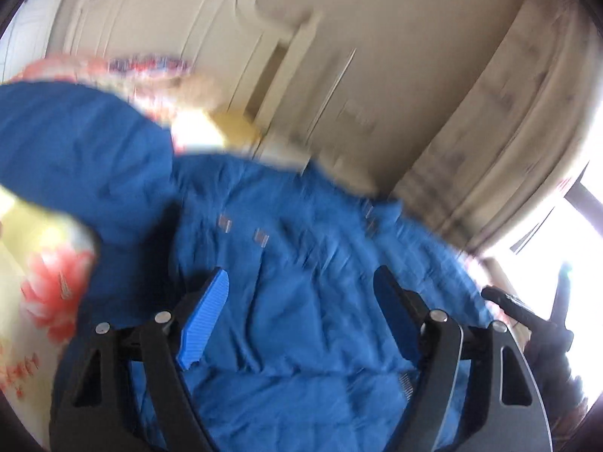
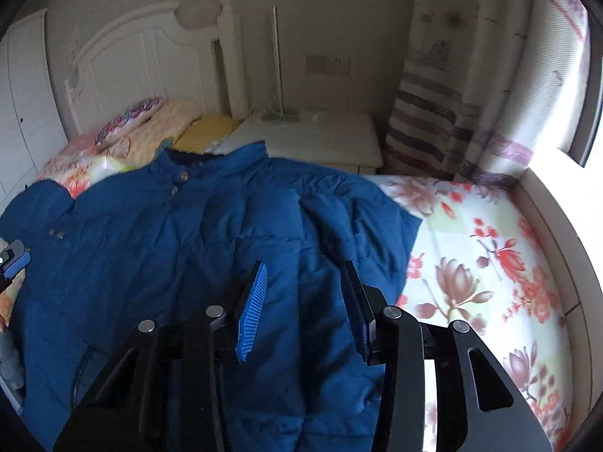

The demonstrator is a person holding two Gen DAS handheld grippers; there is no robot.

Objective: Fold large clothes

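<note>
Lying spread across the bed (image 2: 490, 248), the blue padded jacket (image 2: 196, 233) sits front up with its collar toward the far headboard (image 2: 150, 49) and its hem toward the near edge, which is how a large garment needs to lie before any fold can be laid squarely. One sleeve appears folded in over the right half of the body, its edge running down near the flowered sheet, so the fold on that side looks started; the left sleeve bulges out at the far left by the pillows (image 2: 150, 124), apparently not yet brought in. The right tongs (image 2: 305, 312) hover over the lower right part of the jacket with the jaws apart and only bare cloth showing between the blue pads, so they grip nothing. The left tongs (image 1: 301, 320) also stand wide open above the jacket's wrinkled middle, pads clear of the cloth; that view is smeared with blur, so fine detail there cannot be trusted. Both tools being empty and poised over the fabric suggests a pause between grasps, probably to choose the next hold. The jacket's thick filling is likely to spring back, so a fold may need pressing flat.
</note>
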